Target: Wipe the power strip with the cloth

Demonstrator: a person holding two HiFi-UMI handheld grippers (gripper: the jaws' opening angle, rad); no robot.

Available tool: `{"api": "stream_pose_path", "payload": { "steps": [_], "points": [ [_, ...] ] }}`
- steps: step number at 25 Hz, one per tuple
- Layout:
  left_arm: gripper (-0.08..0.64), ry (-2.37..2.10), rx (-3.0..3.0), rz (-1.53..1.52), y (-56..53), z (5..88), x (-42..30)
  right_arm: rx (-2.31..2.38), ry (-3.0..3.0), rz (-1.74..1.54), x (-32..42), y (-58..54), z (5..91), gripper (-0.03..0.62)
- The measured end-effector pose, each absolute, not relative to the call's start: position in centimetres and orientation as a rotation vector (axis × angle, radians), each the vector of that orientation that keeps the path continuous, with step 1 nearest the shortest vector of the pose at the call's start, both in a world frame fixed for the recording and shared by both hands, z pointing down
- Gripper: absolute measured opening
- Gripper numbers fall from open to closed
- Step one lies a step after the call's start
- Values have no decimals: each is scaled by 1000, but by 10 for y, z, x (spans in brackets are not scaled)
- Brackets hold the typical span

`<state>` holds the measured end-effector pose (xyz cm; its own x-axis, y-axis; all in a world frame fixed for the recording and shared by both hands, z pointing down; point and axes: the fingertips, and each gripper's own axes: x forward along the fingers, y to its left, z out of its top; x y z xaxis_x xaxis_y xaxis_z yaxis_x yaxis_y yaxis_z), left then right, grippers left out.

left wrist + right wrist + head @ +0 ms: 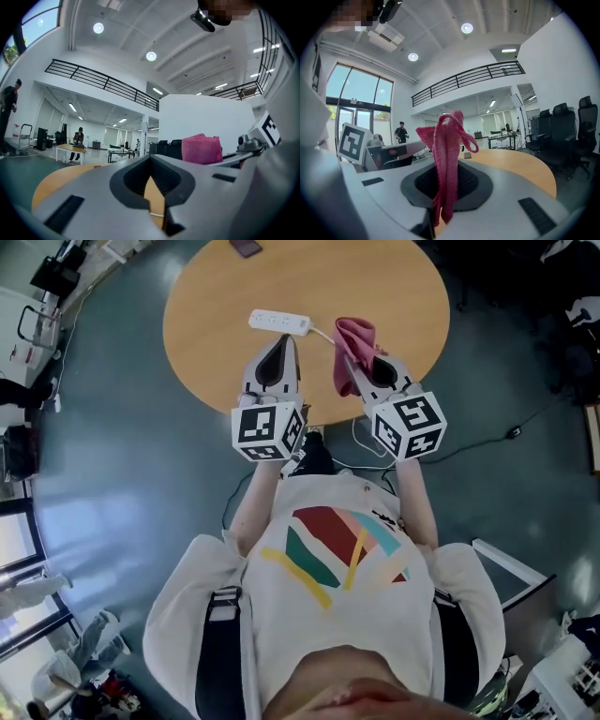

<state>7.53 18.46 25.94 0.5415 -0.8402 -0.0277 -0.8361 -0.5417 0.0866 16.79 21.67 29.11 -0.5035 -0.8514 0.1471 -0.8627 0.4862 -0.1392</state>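
On the grey-blue floor (122, 427), a round wooden table (403, 315) is seen from above, and its near edge is faced by a person in a white shirt (337, 615) with coloured stripes. A gripper is held out over the table top in each hand, each one topped by a marker cube.

The left gripper (279, 341) is carried with its jaws brought fully together; nothing is caught between them, and only a sliver of table top is seen through the notch in the left gripper view (152, 187). The right gripper (361, 362) is clamped on a pink cloth (354, 338), which is pinched at its lower part between the jaws (445, 187), so that the knitted fabric (446, 150) is bunched and stands up past the jaw tips.

The white power strip (279, 322) is laid flat on the table, just beyond the left gripper's tips and just left of the cloth, touched by neither. A white cable (323, 332) is led from its right end towards the table's near edge. A small dark object (246, 247) is left at the far edge.
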Motion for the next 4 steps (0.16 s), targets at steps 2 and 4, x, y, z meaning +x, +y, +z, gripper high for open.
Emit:
{"api": "stream_pose_path", "payload": {
  "steps": [2, 4],
  "points": [
    [34, -1482, 2692, -110, 194, 254, 79, 1531, -2657, 288, 175, 229, 286, 38],
    [34, -1490, 2684, -124, 210, 246, 79, 1532, -2648, 268, 179, 248, 279, 38]
  ]
}}
